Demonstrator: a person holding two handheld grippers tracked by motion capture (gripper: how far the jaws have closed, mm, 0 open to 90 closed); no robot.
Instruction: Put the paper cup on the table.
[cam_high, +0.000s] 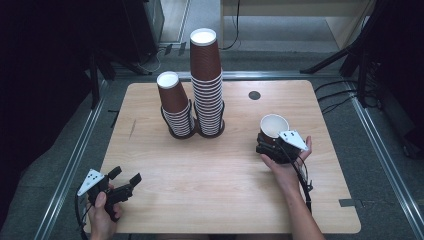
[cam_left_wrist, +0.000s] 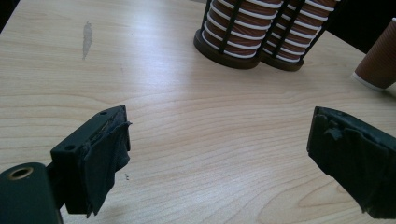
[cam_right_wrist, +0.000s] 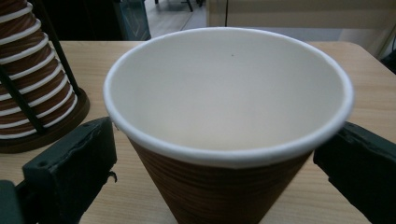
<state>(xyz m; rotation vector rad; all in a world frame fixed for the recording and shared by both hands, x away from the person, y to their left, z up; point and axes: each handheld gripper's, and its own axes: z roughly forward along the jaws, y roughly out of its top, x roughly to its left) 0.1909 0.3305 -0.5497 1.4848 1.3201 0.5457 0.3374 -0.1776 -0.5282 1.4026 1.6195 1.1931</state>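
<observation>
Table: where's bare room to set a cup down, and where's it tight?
Free: the wide centre of the table between left gripper and right gripper, plus the back-left corner. Crowded: the two cup stacks at back centre, and the single cup at the right gripper.

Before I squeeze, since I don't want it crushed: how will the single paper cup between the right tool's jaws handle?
The single cup looks empty, so it is probably very light. Its thin paper wall would likely buckle under a hard squeeze, though the rolled rim should stiffen the top. Standing upright on its narrow base between the right tool's jaws, it may tip if nudged.
</observation>
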